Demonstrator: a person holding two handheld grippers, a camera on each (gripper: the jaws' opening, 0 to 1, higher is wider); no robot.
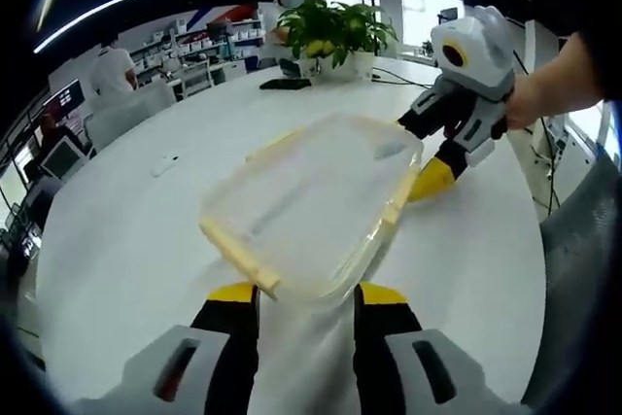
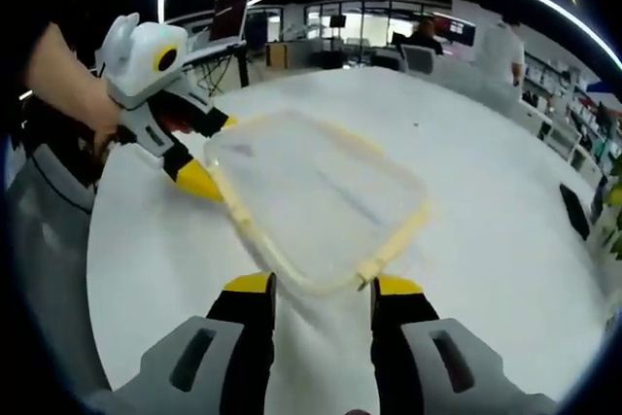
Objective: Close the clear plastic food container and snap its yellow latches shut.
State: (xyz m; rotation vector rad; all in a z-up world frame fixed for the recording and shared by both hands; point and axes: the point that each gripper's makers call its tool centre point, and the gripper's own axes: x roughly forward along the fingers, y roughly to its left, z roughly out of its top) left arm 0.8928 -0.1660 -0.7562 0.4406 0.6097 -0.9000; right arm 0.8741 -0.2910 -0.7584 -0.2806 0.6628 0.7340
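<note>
The room is an open office with ceiling light strips, shelving and monitors. The white table point(image 1: 126, 230) carries a potted plant point(image 1: 335, 31) at its far edge. The clear container point(image 1: 311, 206) lies mid-table between both tools, lid seemingly down; the yellow latches point(image 1: 238, 258) look unsnapped, so latching likely remains. The left gripper point(image 1: 306, 300) and right gripper point(image 2: 319, 291) each stand with jaws spread, at opposite container edges, gripping nothing

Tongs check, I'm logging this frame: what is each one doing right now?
Left tongs: open, jaws at the clear container's near edge, gripping nothing.
Right tongs: open, at the opposite edge, holding nothing.
</note>
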